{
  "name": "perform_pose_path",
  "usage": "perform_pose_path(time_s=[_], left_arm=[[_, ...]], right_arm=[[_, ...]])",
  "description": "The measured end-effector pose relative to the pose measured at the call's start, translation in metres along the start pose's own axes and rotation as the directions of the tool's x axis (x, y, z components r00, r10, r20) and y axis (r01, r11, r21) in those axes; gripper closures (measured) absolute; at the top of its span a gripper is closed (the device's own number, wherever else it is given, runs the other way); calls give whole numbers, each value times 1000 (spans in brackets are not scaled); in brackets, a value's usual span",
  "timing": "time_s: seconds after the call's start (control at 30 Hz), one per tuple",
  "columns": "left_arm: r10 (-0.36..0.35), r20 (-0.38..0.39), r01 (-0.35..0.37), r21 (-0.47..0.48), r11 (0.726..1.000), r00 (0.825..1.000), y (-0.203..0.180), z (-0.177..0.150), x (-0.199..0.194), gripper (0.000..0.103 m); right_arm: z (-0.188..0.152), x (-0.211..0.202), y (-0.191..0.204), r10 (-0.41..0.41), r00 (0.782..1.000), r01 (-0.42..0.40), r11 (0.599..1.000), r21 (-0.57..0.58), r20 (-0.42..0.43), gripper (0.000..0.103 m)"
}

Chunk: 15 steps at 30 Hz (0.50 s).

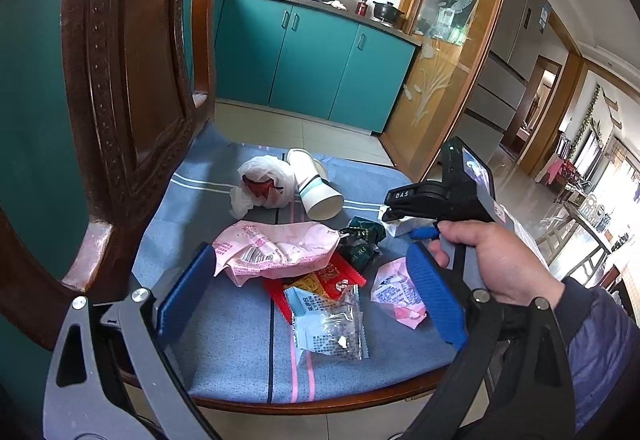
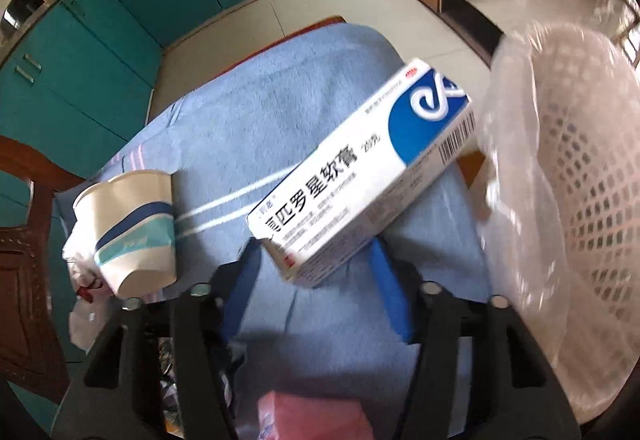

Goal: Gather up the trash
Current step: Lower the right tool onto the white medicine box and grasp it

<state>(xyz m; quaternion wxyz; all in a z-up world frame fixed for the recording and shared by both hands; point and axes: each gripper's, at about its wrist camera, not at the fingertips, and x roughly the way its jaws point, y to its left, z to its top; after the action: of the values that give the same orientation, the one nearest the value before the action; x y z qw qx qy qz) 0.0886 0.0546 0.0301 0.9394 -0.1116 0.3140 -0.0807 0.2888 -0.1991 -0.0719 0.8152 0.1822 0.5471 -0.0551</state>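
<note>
The right tool [image 2: 316,272] has its blue pads closed on the near end of a white-and-blue carton [image 2: 360,167] printed with Chinese characters and a barcode, held over the blue striped cloth [image 2: 256,119] beside a lined white basket [image 2: 580,199]. The left tool [image 1: 312,288] stands apart, gripping nothing, above crumpled wrappers [image 1: 276,252]; a paper cup [image 1: 316,187] lies tipped nearby. The right tool's body reads "DAS". Teal cabinets [image 1: 304,59] and tiled floor lie beyond.
</note>
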Motion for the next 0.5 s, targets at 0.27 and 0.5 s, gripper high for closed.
perform_pose_path(time_s=[0.27, 0.5], left_arm=[[-4, -10, 4, 0, 1000, 1000, -2, 0, 3, 8], [-5, -21, 5, 11, 1000, 1000, -8, -2, 8, 8]], right_arm=[[0, 2, -28, 183, 981, -186, 981, -48, -59, 90], [8, -33, -54, 287, 957, -284, 957, 64, -48, 46]])
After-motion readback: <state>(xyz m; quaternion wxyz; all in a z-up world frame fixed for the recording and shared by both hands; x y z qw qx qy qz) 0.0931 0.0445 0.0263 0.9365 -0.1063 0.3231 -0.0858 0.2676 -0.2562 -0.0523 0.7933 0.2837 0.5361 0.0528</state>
